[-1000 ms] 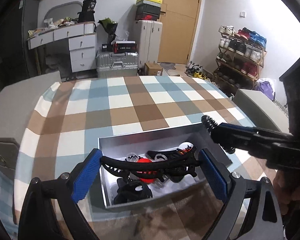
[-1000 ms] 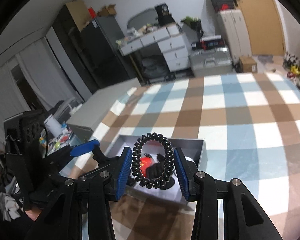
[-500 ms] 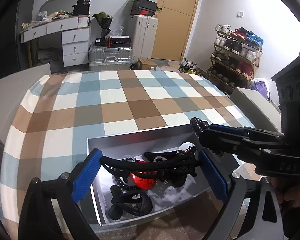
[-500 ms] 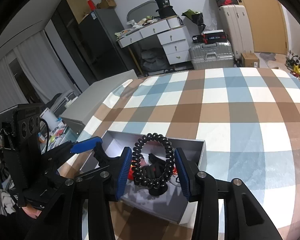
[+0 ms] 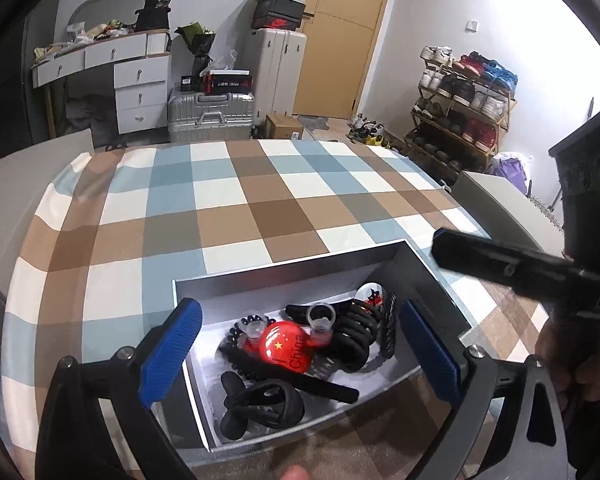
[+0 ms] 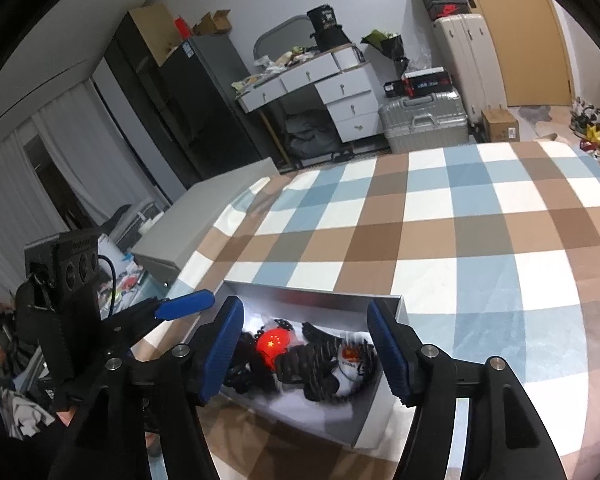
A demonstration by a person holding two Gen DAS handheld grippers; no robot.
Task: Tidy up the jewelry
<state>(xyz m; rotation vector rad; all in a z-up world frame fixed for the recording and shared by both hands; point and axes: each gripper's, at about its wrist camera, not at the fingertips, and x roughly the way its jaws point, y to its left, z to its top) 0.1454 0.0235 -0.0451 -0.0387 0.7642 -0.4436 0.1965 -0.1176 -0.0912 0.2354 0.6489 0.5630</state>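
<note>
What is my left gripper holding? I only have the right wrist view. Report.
Observer: Nothing. The left gripper is empty, its fingers wide apart over the grey box.
Operator: Read me the writing on the red ball.
Observer: The red ball reads "China", beside yellow stars.
Operator: Name what lies nearest the left gripper inside the box.
Observer: A black claw clip, in the box's near left corner.
</note>
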